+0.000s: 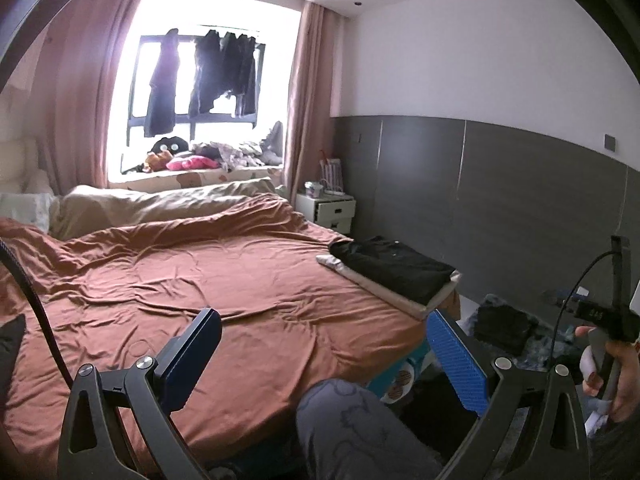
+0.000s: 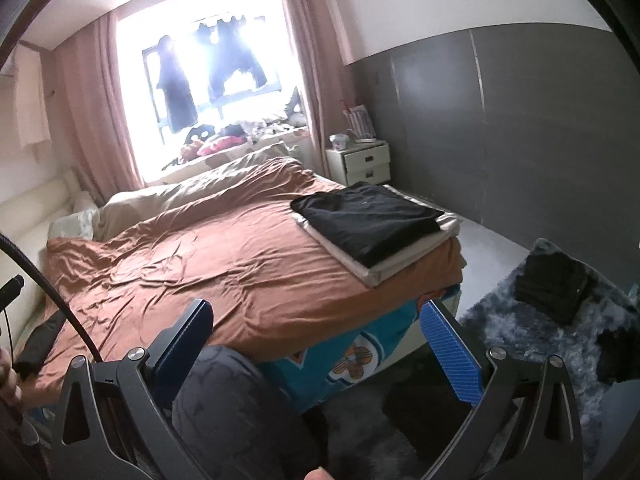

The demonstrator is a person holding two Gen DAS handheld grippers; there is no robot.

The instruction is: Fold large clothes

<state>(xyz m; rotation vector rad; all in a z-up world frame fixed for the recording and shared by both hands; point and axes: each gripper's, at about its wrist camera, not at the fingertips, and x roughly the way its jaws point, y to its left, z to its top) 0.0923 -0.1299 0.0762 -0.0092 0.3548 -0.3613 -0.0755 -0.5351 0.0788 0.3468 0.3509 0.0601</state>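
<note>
A folded black garment lies on a folded pale cloth at the right corner of the bed. My left gripper hovers open above the bed's near edge, with nothing between its blue pads. My right gripper is also open and empty, over the bed's foot corner. Both stand well short of the black garment. A second folded black pile rests on the rug beside the bed. A hand grips the right gripper's handle at the edge of the left wrist view.
A rust-brown duvet covers the bed, wrinkled, with a beige quilt bunched toward the window. A person's grey-trousered knee presses against the bed edge. A white bedside cabinet stands by the grey wall. A blue-grey shaggy rug covers the floor on the right.
</note>
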